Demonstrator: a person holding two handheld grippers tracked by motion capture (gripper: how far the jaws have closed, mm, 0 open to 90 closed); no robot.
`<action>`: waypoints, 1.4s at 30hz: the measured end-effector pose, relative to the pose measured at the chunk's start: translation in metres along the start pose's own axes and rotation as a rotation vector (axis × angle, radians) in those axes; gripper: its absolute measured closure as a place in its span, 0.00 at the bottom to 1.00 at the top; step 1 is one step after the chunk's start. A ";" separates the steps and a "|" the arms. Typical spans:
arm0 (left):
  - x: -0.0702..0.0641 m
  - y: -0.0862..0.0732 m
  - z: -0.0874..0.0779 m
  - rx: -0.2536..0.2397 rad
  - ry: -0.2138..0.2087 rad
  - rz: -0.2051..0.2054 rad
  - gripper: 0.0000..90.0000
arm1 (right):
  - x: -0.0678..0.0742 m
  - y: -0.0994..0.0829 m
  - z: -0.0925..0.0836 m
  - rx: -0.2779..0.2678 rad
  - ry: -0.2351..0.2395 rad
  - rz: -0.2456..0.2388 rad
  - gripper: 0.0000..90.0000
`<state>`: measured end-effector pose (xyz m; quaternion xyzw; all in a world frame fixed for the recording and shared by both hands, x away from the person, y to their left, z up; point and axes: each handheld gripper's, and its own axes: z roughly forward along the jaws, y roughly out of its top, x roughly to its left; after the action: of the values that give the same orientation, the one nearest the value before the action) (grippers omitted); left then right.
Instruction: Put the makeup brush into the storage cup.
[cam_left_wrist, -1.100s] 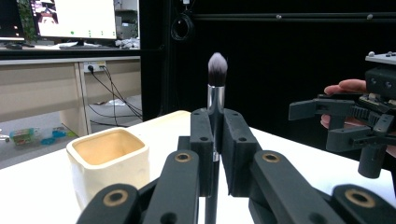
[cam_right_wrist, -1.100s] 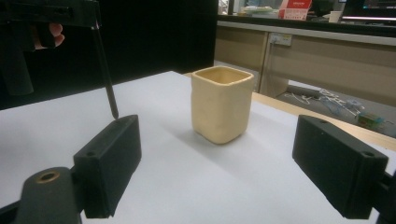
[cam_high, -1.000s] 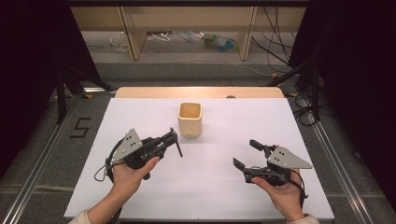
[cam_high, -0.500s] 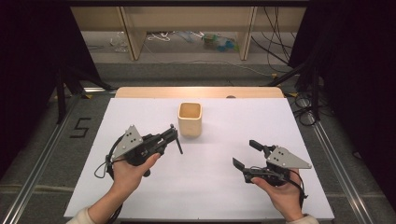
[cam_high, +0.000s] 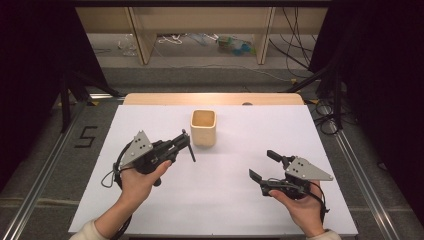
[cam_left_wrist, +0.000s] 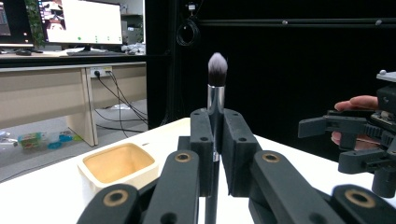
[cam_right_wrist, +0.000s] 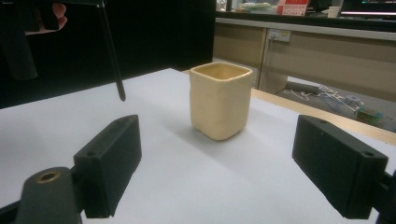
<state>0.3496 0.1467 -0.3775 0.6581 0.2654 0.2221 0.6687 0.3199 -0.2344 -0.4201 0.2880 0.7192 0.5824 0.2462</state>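
A: Nearest, what's held?
B: The right gripper (cam_high: 265, 167) has its jaws wide apart, nothing between. The left gripper (cam_high: 186, 143) is clamped on one makeup brush (cam_left_wrist: 216, 84), bristles up.
A: Beyond?
B: One cream cup (cam_high: 203, 128) on the white table (cam_high: 235, 200), just right of the brush. A "5" (cam_high: 86, 136) marks the floor.
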 end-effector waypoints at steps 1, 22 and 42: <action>0.001 0.001 0.000 0.000 0.001 0.001 0.93 | 0.000 0.000 0.000 0.000 0.000 0.000 0.19; 0.007 0.008 0.009 -0.007 0.004 0.007 0.93 | -0.001 -0.001 0.001 -0.005 0.005 0.008 0.19; 0.010 0.015 0.017 -0.019 0.008 0.005 0.93 | 0.000 -0.001 0.000 0.018 0.003 0.036 0.19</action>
<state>0.3687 0.1410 -0.3633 0.6516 0.2643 0.2288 0.6733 0.3194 -0.2345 -0.4213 0.3023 0.7193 0.5807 0.2323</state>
